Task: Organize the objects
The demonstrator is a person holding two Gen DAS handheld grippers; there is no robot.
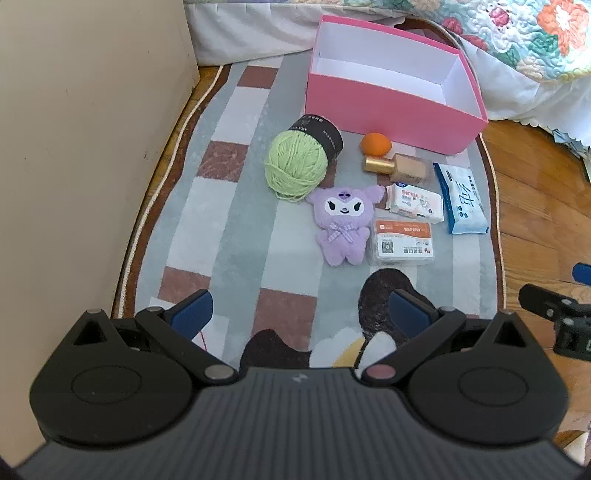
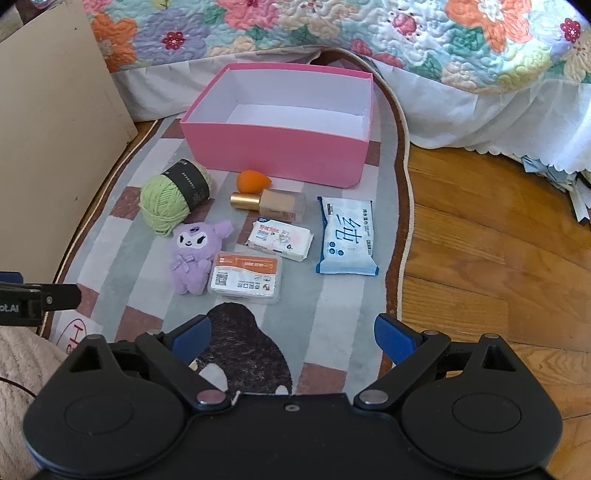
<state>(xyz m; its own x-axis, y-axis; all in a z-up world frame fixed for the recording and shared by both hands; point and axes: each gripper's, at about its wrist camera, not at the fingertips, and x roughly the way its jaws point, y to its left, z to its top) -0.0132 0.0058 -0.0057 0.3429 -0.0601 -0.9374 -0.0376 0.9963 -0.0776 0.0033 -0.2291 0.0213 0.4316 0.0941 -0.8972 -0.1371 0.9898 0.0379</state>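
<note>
Nearest lens, left claw [image 1: 301, 314] and right claw [image 2: 291, 334]: blue pads spread wide, nothing between, both above striped grey-white-brown rug [image 2: 122, 240]. Landmark: purple plush doll [image 2: 194, 254] lying face-up on rug. Just right of doll: clear plastic box with orange label [image 2: 245, 282]. Beyond that, small white wipes pack [image 2: 280, 240]; farther right, blue-white tissue pack [image 2: 347, 236]. Behind doll: green yarn ball with black band [image 2: 171, 199], beige bottle with gold cap [image 2: 269, 205] on side, orange teardrop sponge [image 2: 253, 181]. Farthest: open pink cardboard box [image 2: 277, 151], white inside, near floral quilt [image 2: 332, 29].
</note>
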